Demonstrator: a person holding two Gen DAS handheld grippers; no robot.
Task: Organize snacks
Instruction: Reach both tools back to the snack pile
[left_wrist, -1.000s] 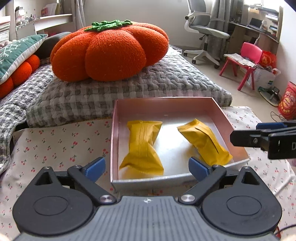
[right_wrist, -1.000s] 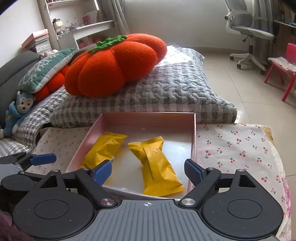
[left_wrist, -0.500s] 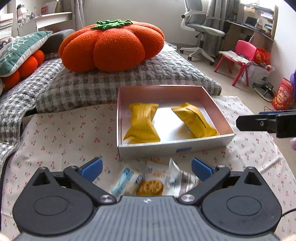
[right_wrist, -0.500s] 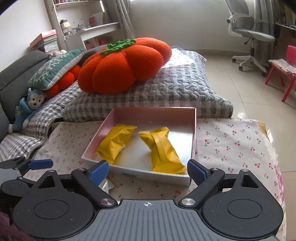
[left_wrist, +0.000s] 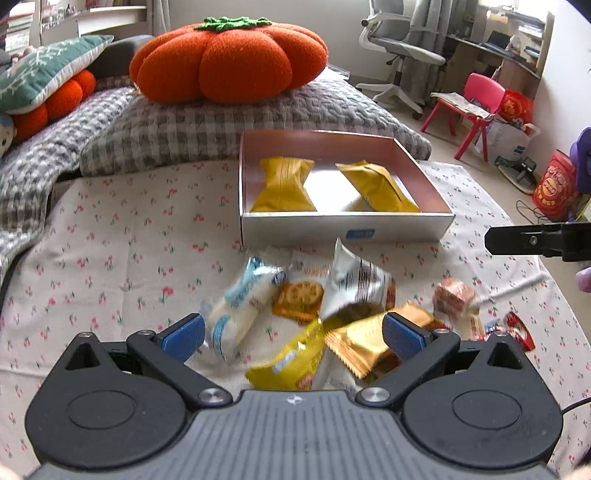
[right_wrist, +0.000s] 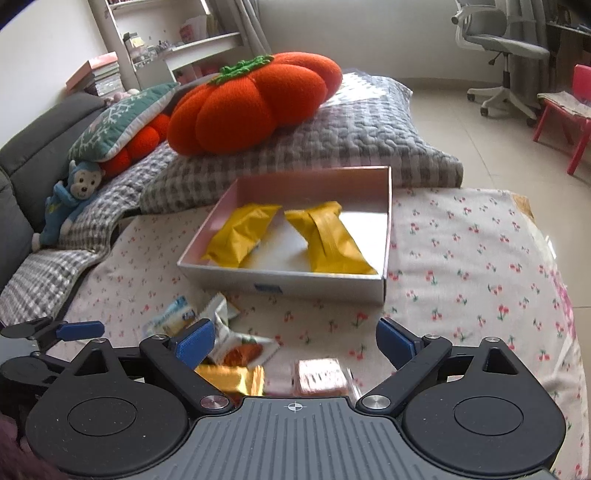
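Observation:
A pink box (left_wrist: 343, 224) (right_wrist: 284, 282) on the cherry-print cloth holds two yellow snack packs (left_wrist: 282, 184) (left_wrist: 376, 186) (right_wrist: 240, 234) (right_wrist: 328, 238). In front of it lies a loose pile of snacks: a blue-white pack (left_wrist: 240, 302), an orange cracker pack (left_wrist: 301, 295), a white-brown pack (left_wrist: 358, 284), a yellow pack (left_wrist: 290, 360), a gold pack (left_wrist: 364, 339) and a small pink pack (left_wrist: 452, 295) (right_wrist: 321, 376). My left gripper (left_wrist: 293, 334) is open and empty over the pile. My right gripper (right_wrist: 295, 341) is open and empty, nearer the pile's right side.
An orange pumpkin cushion (left_wrist: 229, 59) sits on a grey checked quilt (left_wrist: 184, 125) behind the box. Pillows and a blue monkey toy (right_wrist: 70, 199) lie at left. An office chair (left_wrist: 399, 55) and a pink chair (left_wrist: 476, 107) stand on the floor at right.
Both grippers have drawn back from the box toward me. The pile of loose snacks in front of the box has come into view. Both stay open.

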